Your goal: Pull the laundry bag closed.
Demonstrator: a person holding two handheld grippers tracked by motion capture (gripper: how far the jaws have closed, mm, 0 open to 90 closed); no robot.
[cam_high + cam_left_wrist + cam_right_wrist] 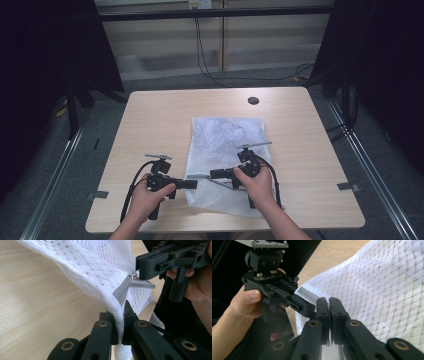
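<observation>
A white mesh laundry bag (227,155) lies flat on the desk (150,120), its near edge lifted between the two hands. The left tool (120,315) is pressed together on the bag's hem beside the grey zipper tape (123,290), pinching fabric so the edge stands up off the wood. This hold looks like an anchor — it keeps the cloth taut so the zipper can run without the mesh bunching.

The right tool (329,305) is also squeezed shut, and in the left gripper view its tip sits at the small metal zipper pull (133,276). It seems to be nipping that pull, though the contact is too small to be sure; its own camera shows the jaws closed tight at the bag's edge with mesh draped away to the right. The two tools face each other along the zipper line, almost touching, which fits one hand bracing while the other draws the slider.

Around them the desk carries little: a dark round grommet (253,100) near the far edge, well apart from the bag. Black cables (210,65) hang behind the desk and trail over the floor, away from the work. Each tool's own cable loops back toward the person's forearms. Nothing stands between the tools — the only likely hindrance is the loose mesh itself, which could catch in the zipper teeth if the left pinch slackens.
</observation>
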